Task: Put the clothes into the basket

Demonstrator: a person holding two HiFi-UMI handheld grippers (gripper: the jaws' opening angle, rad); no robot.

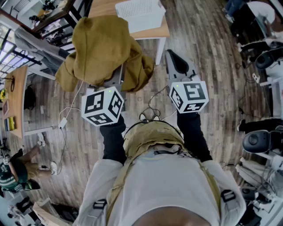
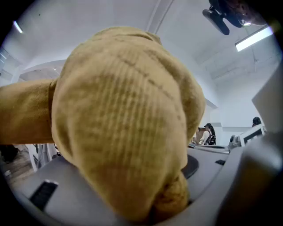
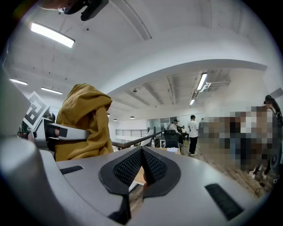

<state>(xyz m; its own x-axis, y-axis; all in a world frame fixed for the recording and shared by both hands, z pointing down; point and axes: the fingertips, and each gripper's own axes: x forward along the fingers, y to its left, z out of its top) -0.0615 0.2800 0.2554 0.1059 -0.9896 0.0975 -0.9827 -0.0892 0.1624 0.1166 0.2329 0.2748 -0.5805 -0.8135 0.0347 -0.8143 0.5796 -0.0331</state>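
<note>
Soft, light and limp, the mustard-yellow knit hoodie point(image 1: 104, 44) droops from the left claw point(image 2: 170, 201), which is clamped on a bunched fold near the white plastic basket point(image 1: 140, 13). The right claw point(image 3: 141, 167) is closed and empty.

A mustard hoodie point(image 1: 104, 48) hangs bunched in my left tool point(image 2: 141, 181), near the white basket point(image 1: 140, 13) on the counter point(image 1: 105, 9).

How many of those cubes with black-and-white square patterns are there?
2. In the head view, one cube sits at the left, just below the hanging mustard garment; the other is at the right. No further one shows.
</note>
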